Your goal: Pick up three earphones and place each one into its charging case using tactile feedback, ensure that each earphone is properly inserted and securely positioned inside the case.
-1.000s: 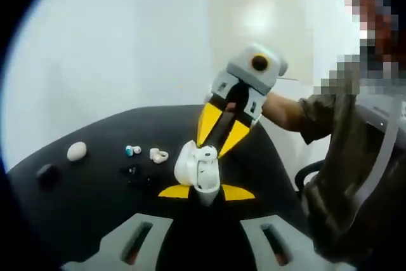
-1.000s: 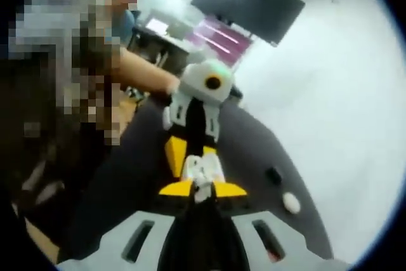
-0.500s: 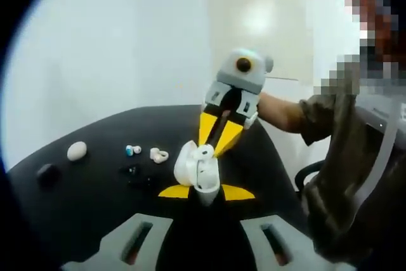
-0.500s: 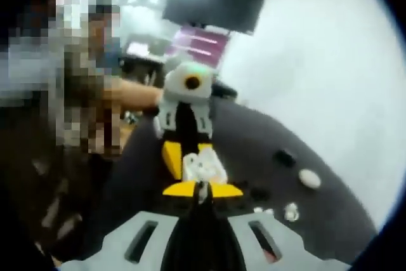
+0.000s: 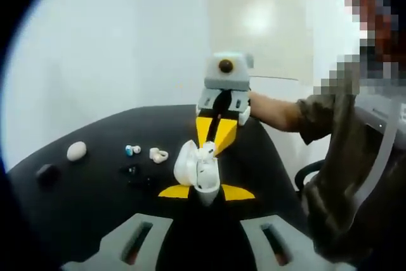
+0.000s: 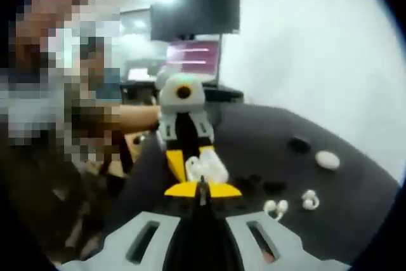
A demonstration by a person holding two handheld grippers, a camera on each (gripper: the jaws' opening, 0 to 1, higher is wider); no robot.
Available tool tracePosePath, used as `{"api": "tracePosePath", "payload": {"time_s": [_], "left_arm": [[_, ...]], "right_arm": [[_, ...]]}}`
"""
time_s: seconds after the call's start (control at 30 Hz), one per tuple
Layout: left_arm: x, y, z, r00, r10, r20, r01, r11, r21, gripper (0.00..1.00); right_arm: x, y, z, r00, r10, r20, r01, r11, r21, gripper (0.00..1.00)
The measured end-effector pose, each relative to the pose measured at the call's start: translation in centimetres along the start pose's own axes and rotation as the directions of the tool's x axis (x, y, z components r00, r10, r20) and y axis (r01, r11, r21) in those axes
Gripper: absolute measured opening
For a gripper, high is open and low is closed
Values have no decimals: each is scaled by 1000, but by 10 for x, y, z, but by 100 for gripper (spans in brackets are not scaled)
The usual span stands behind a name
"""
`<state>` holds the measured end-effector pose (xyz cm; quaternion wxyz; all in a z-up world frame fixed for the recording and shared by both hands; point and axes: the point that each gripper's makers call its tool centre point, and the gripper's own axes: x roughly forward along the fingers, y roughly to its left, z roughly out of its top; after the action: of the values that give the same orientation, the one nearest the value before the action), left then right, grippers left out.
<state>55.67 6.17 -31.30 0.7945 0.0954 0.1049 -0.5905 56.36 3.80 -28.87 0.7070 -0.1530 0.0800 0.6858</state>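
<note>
Charging case (image 5: 195, 171) upright at frame center, lid open, gripped by left tongs (image 5: 206, 192); right tongs (image 5: 216, 136) closed on earphone (image 5: 208, 152) at its mouth.

Office or lab, wall screen (image 6: 196, 9), lit monitor (image 6: 193, 60), desks, black table (image 6: 355, 188)

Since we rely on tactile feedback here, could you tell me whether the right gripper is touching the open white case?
Cannot tell. In the left gripper view the right gripper tips meet the white case held by the left gripper, but blur hides any contact or gap.
</note>
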Motion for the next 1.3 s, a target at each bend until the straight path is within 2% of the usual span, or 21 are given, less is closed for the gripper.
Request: {"api": "tracePosePath", "payload": {"time_s": [0.37, 0.6, 0.97, 1.07, 1.2, 1.23, 1.3], "left_arm": [[1, -1, 0, 1000, 0, 0, 0, 1000, 0, 13], [0, -1, 0, 1000, 1, -1, -1, 1000, -1, 13], [0, -1, 0, 1000, 0, -1, 0, 1000, -2, 13], [0, -1, 0, 1000, -1, -1, 1, 1000, -3, 13], [0, -1, 0, 1000, -2, -1, 2, 1000, -3, 13], [0, -1, 0, 1000, -2, -1, 2, 1000, -3, 13], [0, -1, 0, 1000, -2, -1, 2, 1000, -5, 13]], "right_arm": [[4, 6, 0, 1000, -2, 4, 2, 999, -48, 7], [1, 4, -1, 1000, -18, -19, 17, 998, -53, 7], [-3, 6, 0, 1000, -17, -11, 17, 998, -60, 9], [-8, 10, 10, 998, 8, 60, -7, 1000, -19, 17], [-13, -1, 0, 999, -7, 50, 5, 1000, 28, 18], [-12, -2, -6, 999, 6, 43, -9, 997, 75, 18], [-8, -1, -12, 998, 32, 46, -37, 993, 116, 18]]}}
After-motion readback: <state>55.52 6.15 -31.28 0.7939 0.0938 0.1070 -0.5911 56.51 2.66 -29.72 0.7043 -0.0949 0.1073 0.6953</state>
